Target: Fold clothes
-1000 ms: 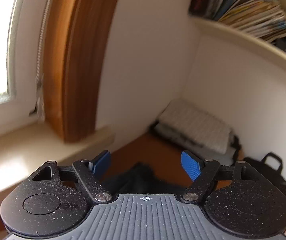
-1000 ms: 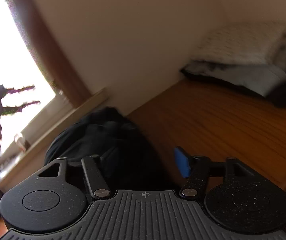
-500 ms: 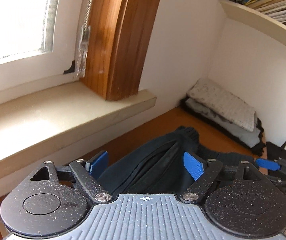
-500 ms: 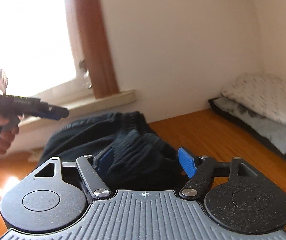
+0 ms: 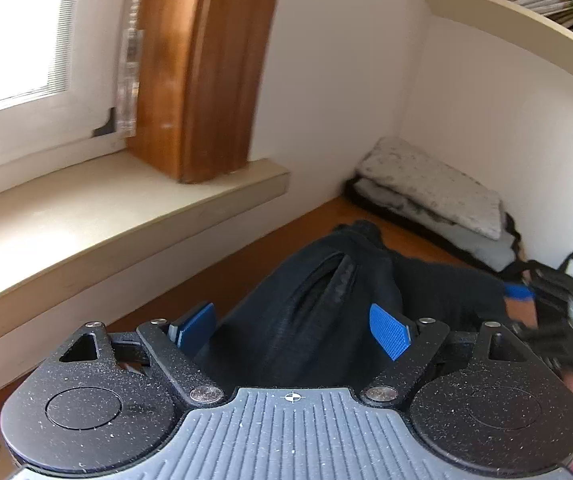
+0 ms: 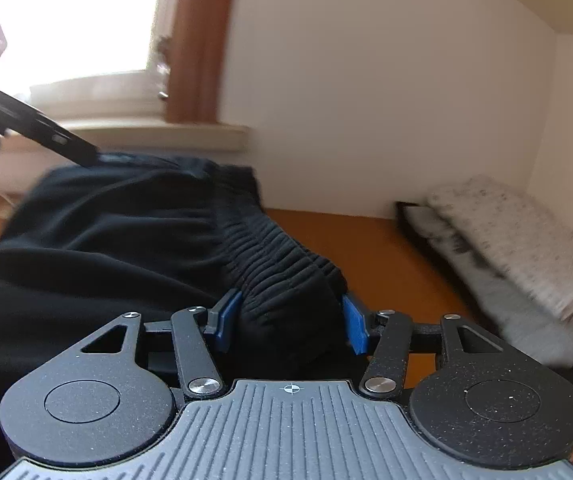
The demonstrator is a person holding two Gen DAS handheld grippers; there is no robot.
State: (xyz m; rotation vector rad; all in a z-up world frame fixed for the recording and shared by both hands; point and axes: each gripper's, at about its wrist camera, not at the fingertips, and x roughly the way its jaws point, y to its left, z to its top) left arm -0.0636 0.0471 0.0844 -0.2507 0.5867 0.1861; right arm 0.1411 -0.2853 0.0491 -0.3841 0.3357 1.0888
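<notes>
On the wooden table (image 6: 370, 248), a black garment (image 6: 106, 232) is lying bunched, not flat, ribbed waistband (image 6: 278, 256) facing the right gripper (image 6: 288, 322).

Right gripper is straddling the waistband end: blue pads are sitting against the bunched cloth on both sides, jaws partly closed. Can't tell if it's actually clamping or just touching.

Left gripper (image 5: 292, 328) is hovering over the other end of the garment (image 5: 306, 308), jaws spread wide, cloth between the pads but not touched. Right view is confirming it: left gripper (image 6: 34, 128) is angling down at the far edge of the cloth.

Further out: folded stack (image 6: 526, 248) is sitting in the corner by the wall, well apart from the garment. Windowsill (image 5: 98, 216) is running beside the table, bag (image 5: 558, 280) is near the stack.

Risks from here:
- Right gripper is biting a thick wad, so it may be catching several layers; lifting would drag the whole lump instead of one edge.
- Left jaws are wide and over loose folds; closing here could grab a mid-panel pleat, giving a skewed fold.
- Knit is slippery under load; a weak pinch on the elastic rib could be slipping out mid-lift.
- Both frames are blurring, so hands are moving fast; a snagged pad could tug cloth off the table edge.
</notes>
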